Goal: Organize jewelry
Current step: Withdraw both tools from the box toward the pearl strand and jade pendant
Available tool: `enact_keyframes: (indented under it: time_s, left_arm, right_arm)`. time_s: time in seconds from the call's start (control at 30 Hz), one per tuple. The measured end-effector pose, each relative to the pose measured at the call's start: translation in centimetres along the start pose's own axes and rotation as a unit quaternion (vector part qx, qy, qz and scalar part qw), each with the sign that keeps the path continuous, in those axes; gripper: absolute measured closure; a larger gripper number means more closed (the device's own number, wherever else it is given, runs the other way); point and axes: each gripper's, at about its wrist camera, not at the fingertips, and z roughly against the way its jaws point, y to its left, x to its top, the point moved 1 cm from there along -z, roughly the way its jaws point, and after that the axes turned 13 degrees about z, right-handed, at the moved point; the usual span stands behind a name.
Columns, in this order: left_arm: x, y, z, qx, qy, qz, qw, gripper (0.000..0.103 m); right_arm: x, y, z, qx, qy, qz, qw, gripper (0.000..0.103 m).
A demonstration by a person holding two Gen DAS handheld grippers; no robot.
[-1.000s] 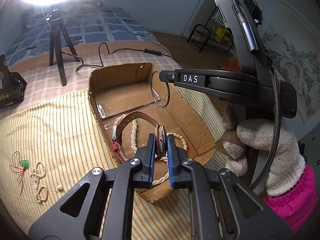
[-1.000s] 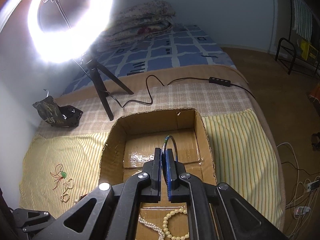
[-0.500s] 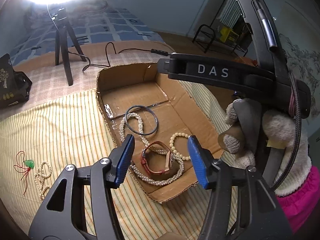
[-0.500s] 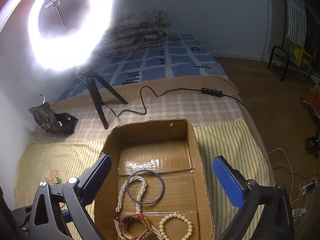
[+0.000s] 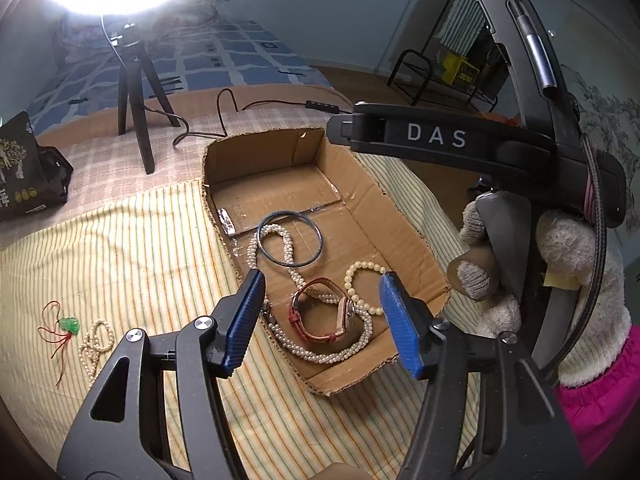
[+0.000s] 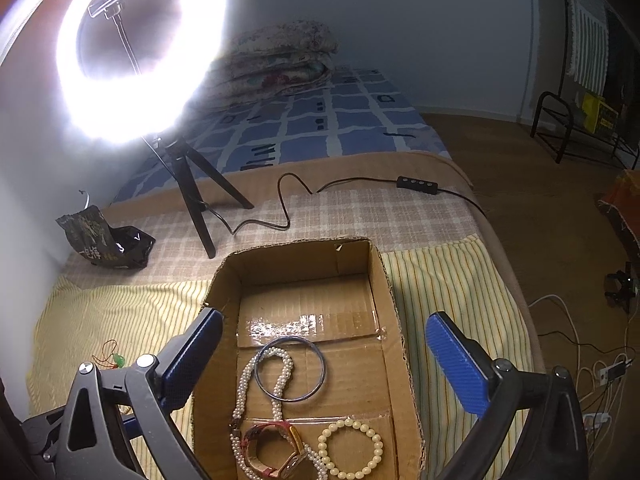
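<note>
An open cardboard box [image 5: 362, 178] [image 6: 390, 304] lies on the striped cloth. In it lie a red-strap watch [image 5: 322, 316] [image 6: 272, 450], a long pearl necklace [image 5: 320, 354] [image 6: 242, 390], a dark bangle [image 5: 289, 243] [image 6: 290, 368] and a cream bead bracelet [image 5: 362, 276] [image 6: 350, 448]. My left gripper [image 5: 322, 322] is open and empty above the watch. My right gripper [image 6: 324, 364] is open and empty above the box; its body [image 5: 440, 138] shows in the left wrist view. A green pendant on red cord [image 5: 68, 325] [image 6: 116, 359] and a small pearl strand [image 5: 94, 344] lie on the cloth at the left.
A ring light on a tripod [image 6: 192, 200] [image 5: 134, 92] stands behind the box, its cable and switch [image 6: 418, 185] trailing right. A black bag [image 5: 24, 172] [image 6: 102, 240] sits at the far left. The bed's edge drops off at the right.
The left gripper opened and let the watch drop into the box. The right gripper opened and let go of the bangle, which now lies on the necklace. Both grippers have pulled back.
</note>
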Motion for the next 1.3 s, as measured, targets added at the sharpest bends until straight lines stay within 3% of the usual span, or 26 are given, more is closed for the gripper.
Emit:
enact_keyframes:
  time_s: [0.33,0.77,1.07,1.3]
  left_arm:
    - [-0.1,2.2,4.3,0.011,-0.029,-0.005,0.9995,0.042]
    - [0.7,9.5,9.7,0.047,-0.059,0.044,0.9962,0.042]
    - [1.3,16.7,12.1,0.07,-0.065,0.113,0.989,0.042]
    - [1.1,21.2,12.5,0.087,-0.059,0.159,0.9817,0.042]
  right_arm:
    - [0.1,1.1,3.1,-0.01,-0.014,-0.004,1.0,0.0]
    - [-1.6,5.0,6.3,0.017,-0.04,-0.014,0.999,0.0]
    - [-3.6,12.6,6.5,0.034,-0.033,0.097,0.994,0.0]
    - [-4.1,16.4,4.9,0.065,-0.009,0.141,0.988,0.001]
